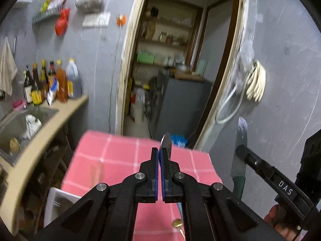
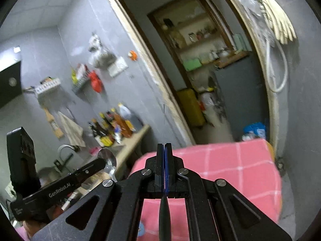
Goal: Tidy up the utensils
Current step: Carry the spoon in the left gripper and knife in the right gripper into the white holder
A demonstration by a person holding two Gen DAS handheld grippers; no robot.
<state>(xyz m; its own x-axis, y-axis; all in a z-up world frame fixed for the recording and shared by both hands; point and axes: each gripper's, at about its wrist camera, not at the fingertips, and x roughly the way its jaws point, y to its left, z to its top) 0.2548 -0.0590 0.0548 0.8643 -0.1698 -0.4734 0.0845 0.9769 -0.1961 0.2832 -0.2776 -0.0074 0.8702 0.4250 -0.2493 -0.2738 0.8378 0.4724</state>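
My left gripper (image 1: 159, 150) is shut on a steel spoon (image 1: 167, 142), whose bowl sticks up past the fingertips. It is held in the air above the pink checked tablecloth (image 1: 112, 160). My right gripper (image 1: 240, 148) is shut on a knife (image 1: 240, 134) with a dark green handle, blade pointing up. In the right wrist view the right gripper (image 2: 164, 145) pinches the knife edge-on, its green handle (image 2: 164, 210) hanging below the pads. The left gripper (image 2: 102, 162) and its spoon (image 2: 109, 161) show there at the left. A gold spoon (image 1: 177, 224) lies on the cloth below.
A white container (image 1: 58, 202) stands at the table's left edge. Left of it are a counter with a sink (image 1: 18, 124) and sauce bottles (image 1: 52, 82). An open doorway (image 1: 180, 70) to a pantry lies straight ahead, with pale gloves (image 1: 257, 82) hanging beside it.
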